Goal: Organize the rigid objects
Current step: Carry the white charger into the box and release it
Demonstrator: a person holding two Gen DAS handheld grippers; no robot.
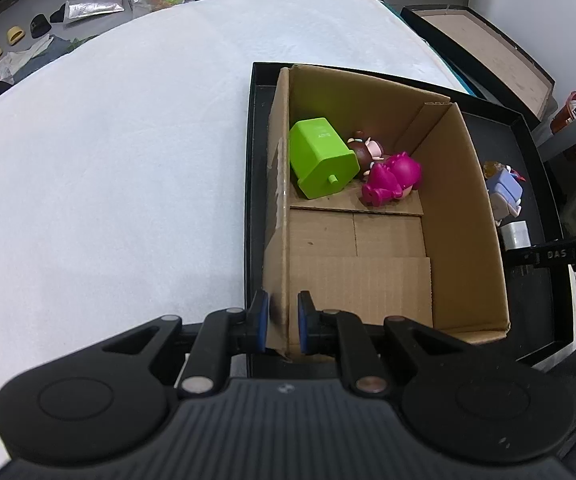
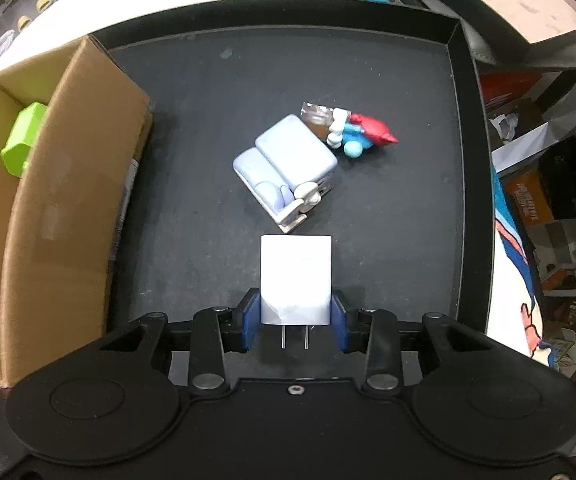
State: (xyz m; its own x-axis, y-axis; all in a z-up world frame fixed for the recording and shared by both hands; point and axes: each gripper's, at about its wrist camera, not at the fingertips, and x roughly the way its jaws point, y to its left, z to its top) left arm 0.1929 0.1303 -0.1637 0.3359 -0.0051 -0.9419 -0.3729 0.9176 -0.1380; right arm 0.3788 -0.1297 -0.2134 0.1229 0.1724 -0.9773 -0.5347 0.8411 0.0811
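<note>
An open cardboard box (image 1: pixel 459 208) stands in a black tray (image 1: pixel 254 200). Inside the box lie a green block (image 1: pixel 319 156), a magenta toy (image 1: pixel 391 178) and a small brown figurine (image 1: pixel 365 150). My left gripper (image 1: pixel 282 308) is shut on the box's near left wall, one pad on each side. In the right wrist view my right gripper (image 2: pixel 295 304) is shut on a white plug charger (image 2: pixel 295 276), prongs toward the camera, just above the tray floor (image 2: pixel 407 240). Beyond it lie a pale blue sofa toy (image 2: pixel 288 164) and a red and blue figurine (image 2: pixel 363 132).
The tray rests on a white cloth surface (image 1: pixel 108 160). The cardboard box (image 2: pixel 68 184) fills the tray's left part. A second flat box (image 1: pixel 499 52) lies beyond the tray at the right. Shoes and bags litter the floor (image 1: pixel 28 40) far off.
</note>
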